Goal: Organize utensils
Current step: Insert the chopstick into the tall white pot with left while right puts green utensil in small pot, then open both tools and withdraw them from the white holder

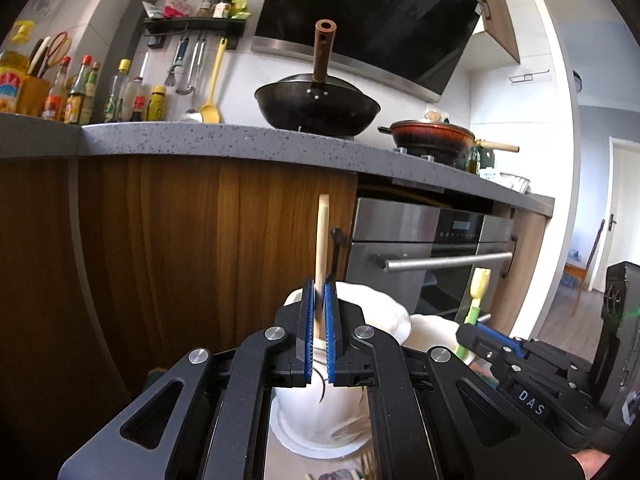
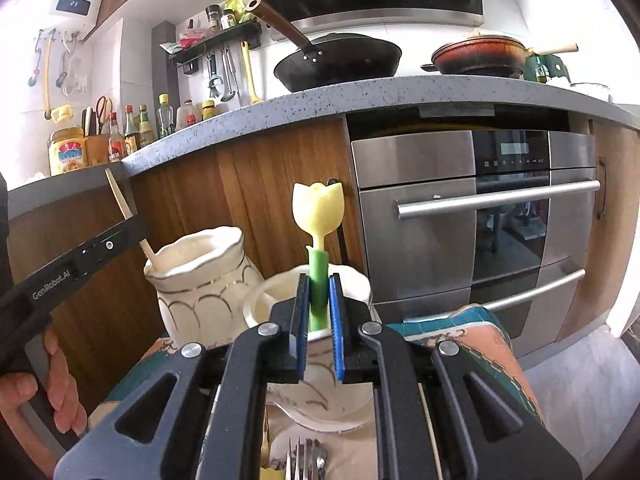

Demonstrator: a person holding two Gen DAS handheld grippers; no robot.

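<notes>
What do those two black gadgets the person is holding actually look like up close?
Both are matte black linkage frames with triangular cut-outs and round silver pivot pins. The left gripper and right gripper each end in two flat fingers lined with ribbed blue pads. White lettering reads "GenRobot.AI" on one side, "DAS" on another. No cables or sleeves show.

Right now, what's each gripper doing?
Left gripper: shut on the wooden stick, above a white vase.
Right gripper: shut on the tulip-topped utensil, above the other vase.
</notes>
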